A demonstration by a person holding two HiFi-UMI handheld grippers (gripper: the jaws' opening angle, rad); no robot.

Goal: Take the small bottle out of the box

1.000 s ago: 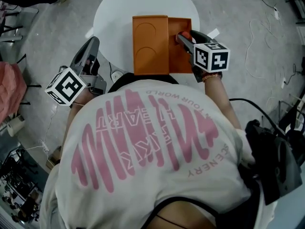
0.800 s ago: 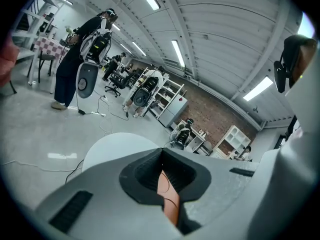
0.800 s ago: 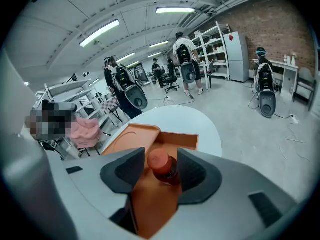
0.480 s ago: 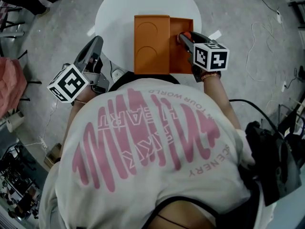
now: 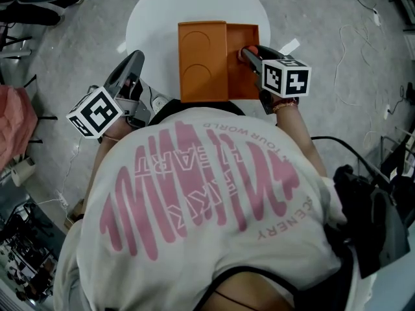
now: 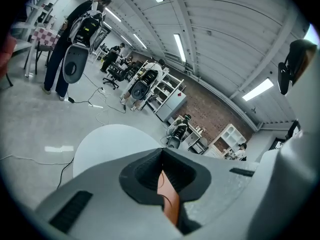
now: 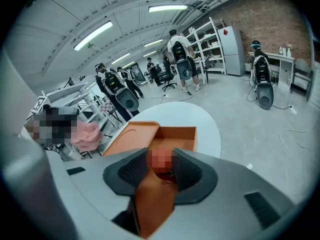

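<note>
While right gripper (image 5: 250,54) jaws have just been closing, pads grip small bottle (image 7: 161,160) at box's (image 5: 241,86) 2 o'clock. Shallow bite risks slip, or dragging the unheld box. Left gripper (image 6: 161,150) closed, empty, table's (image 5: 162,18) 8 o'clock.

A round white table (image 5: 162,18) carries an open orange box (image 5: 237,83) beside its lid (image 5: 202,60)

We count two tools, left tool (image 5: 135,57) and right tool (image 5: 251,53), one box (image 5: 242,83), one lid (image 5: 202,60), one small bottle (image 5: 247,46), one bench (image 5: 194,5).
</note>
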